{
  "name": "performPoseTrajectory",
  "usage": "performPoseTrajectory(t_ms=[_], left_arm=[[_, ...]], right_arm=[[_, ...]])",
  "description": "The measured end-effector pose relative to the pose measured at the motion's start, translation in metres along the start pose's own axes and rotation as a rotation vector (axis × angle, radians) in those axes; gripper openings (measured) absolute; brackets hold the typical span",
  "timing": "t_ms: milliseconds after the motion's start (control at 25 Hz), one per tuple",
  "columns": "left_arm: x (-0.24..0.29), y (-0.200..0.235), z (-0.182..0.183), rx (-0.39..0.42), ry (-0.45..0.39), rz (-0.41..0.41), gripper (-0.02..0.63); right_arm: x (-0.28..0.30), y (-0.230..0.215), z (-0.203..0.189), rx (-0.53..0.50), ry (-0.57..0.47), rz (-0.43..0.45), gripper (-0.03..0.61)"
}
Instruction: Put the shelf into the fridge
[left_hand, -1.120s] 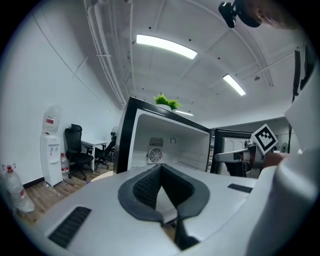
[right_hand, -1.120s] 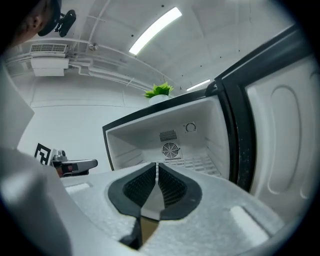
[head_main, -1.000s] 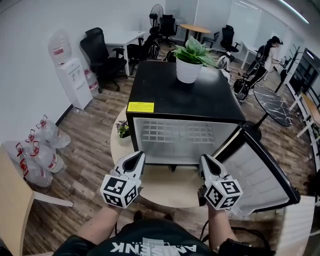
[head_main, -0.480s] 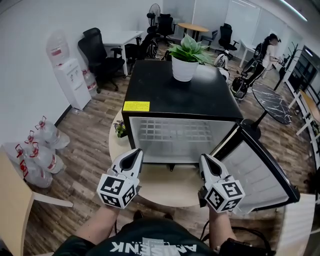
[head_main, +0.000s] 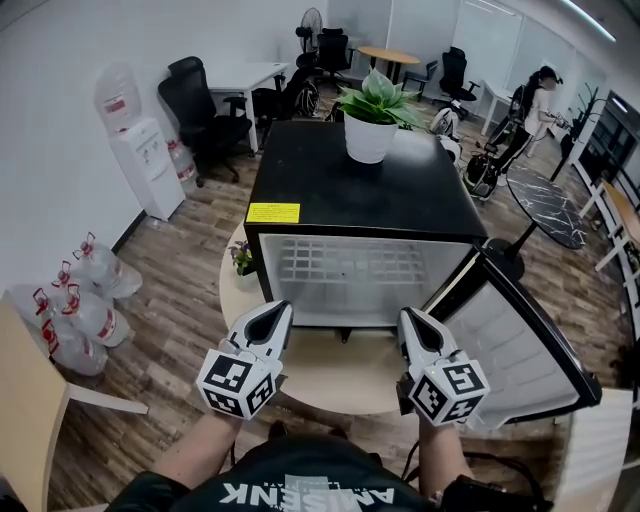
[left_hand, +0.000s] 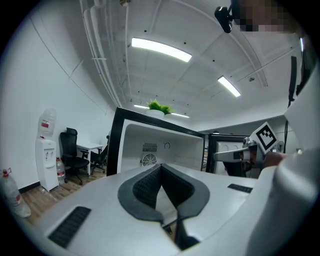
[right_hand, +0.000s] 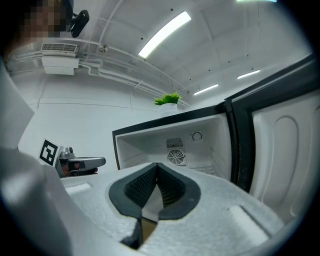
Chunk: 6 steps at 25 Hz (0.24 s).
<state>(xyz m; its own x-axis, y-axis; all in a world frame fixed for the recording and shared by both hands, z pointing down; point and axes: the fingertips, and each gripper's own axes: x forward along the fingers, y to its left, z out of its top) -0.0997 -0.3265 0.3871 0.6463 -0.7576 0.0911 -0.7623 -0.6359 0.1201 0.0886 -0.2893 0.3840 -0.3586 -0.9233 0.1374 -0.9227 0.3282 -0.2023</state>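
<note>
1. We hold our left gripper (head_main: 277, 310) and right gripper (head_main: 408, 316) near the open fridge (head_main: 360, 190), jaws pressed together on nothing.
2. The wire shelf (head_main: 350, 265) sits inside the fridge, beyond both grippers.

The print on the yellow label (head_main: 272, 212) on top of the fridge (head_main: 360, 190), front left, is too small to read. The round table (head_main: 330, 370) under the fridge is mostly covered by it. In the 2 gripper views, the left gripper (left_hand: 160, 166) and right gripper (right_hand: 156, 165) each hide the fridge's lower part behind their own bodies. The fridge door (right_hand: 285, 145) runs past the right gripper view's edge.
</note>
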Motion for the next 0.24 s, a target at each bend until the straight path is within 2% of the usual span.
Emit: performPoseTrajectory(t_ms=[240], left_arm=[[-0.0008, 0.0069, -0.0024, 0.004, 0.015, 0.027, 0.002]], right_arm=[[0.0003, -0.0044, -0.0025, 0.000, 0.004, -0.019, 0.006]])
